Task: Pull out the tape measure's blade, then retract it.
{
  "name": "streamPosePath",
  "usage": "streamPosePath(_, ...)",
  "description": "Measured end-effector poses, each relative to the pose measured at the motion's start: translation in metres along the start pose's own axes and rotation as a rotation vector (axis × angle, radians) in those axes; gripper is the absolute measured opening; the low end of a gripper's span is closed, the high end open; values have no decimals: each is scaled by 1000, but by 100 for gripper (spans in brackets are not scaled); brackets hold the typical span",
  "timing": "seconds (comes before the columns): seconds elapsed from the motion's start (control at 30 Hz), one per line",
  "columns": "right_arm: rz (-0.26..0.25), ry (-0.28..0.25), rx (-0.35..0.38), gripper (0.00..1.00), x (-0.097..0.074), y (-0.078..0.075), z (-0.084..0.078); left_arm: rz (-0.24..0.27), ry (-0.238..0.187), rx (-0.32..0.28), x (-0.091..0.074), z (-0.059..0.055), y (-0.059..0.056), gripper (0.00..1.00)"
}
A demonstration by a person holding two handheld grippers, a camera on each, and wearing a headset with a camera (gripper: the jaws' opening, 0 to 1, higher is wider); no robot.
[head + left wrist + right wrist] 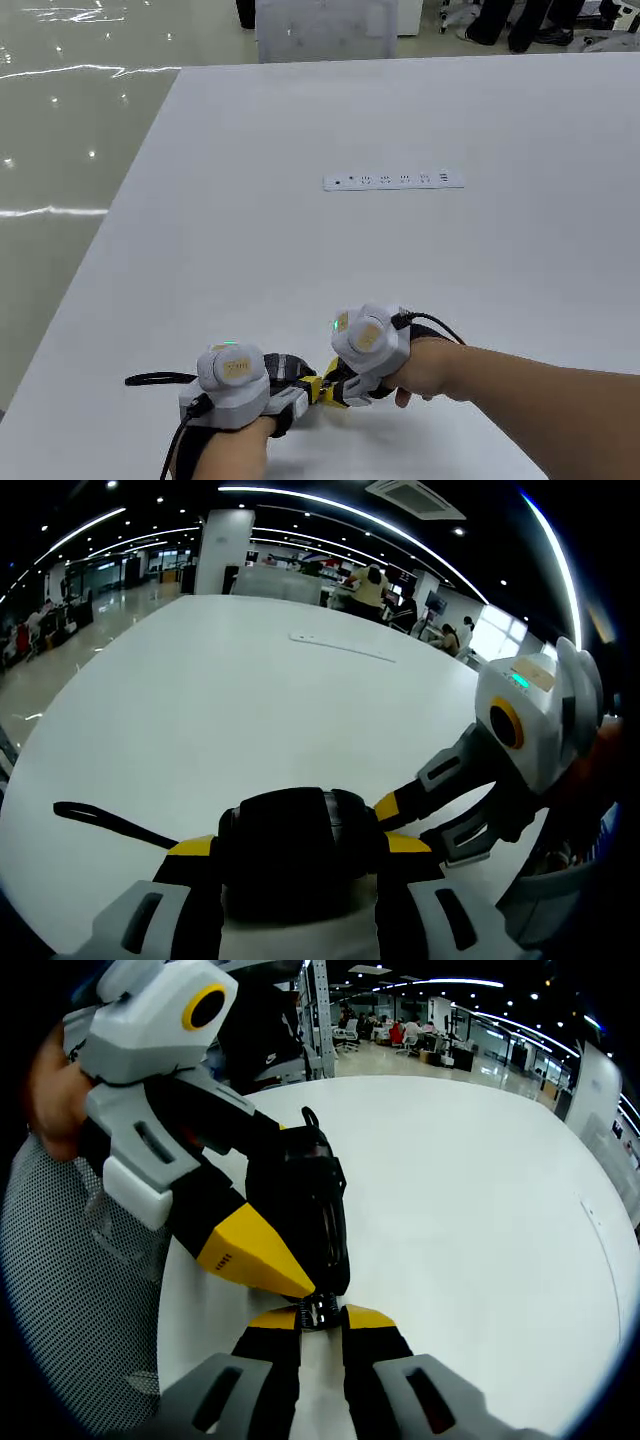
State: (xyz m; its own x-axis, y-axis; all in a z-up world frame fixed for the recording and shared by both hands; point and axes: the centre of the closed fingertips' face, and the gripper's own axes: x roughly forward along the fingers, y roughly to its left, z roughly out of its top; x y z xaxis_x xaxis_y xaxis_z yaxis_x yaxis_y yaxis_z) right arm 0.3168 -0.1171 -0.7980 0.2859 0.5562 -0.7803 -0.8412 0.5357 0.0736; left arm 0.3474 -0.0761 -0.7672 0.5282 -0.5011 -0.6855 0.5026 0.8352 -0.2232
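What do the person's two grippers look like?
The left gripper and right gripper match: pale grey housings, black jaws with yellow tips, a tan label and green light on top. A black cable runs from the right one. The right forearm is unsleeved.

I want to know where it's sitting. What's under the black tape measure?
The white table lies beneath the tape measure, which the left hand-held gripper clamps. Its underside is covered, so touching or lifted can't be told.
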Motion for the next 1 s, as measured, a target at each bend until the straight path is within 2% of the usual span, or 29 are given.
streamPosePath(0.4,1,6,-10,14,-1,0,-1,-2,-4,0,0,0,-1,58)
streamPosePath(0.63,16,31,-59,13,3,2,3,2,-2,3,0,0,0,58)
streamPosePath(0.87,11,29,-38,14,2,2,1,1,2,-2,0,0,-1,59)
streamPosePath(1.0,-1,24,-13,15,1,4,2,-15,1,26,0,0,-1,61)
